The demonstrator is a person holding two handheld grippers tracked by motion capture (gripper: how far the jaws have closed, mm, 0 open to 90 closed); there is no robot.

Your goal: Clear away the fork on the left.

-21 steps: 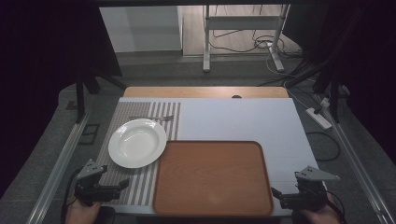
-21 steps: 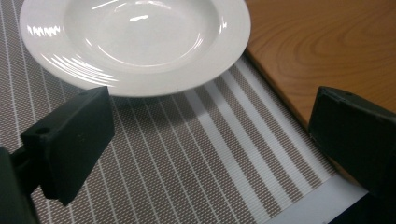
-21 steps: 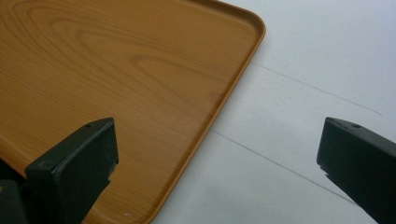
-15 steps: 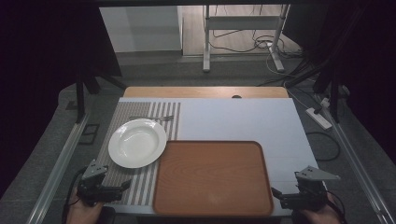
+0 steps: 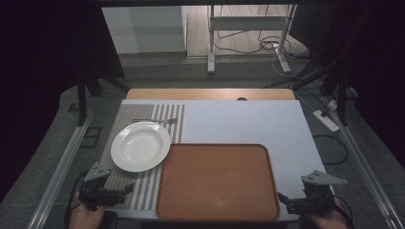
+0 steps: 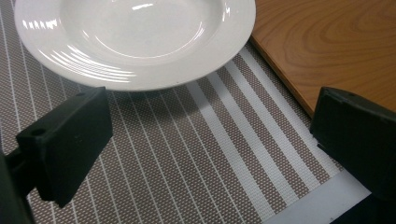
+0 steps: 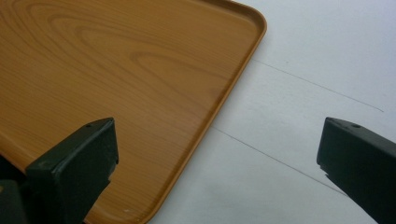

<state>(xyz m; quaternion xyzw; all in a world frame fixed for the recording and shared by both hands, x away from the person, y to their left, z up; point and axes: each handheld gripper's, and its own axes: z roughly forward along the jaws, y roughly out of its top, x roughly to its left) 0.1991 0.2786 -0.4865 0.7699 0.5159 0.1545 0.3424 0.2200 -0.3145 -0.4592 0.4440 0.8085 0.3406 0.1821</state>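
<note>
A: High view first: nearest us, the left gripper (image 5: 128,188) sits at the near edge of the striped mat (image 5: 143,188), jaws spread wide, nothing between them

B: Any change from a moment ago?

A: Hardly; it has crept slightly along the mat, so the reach for the plate (image 5: 140,146) looks only just begun

B: And the other hand?

A: The right gripper (image 5: 282,198) hangs off the near right corner of the tray (image 5: 217,181), jaws also wide and empty

B: Where's the plate?

A: On the mat, its rim just over the tray's left edge; a fork (image 5: 157,120) lies beyond it, apart
</note>
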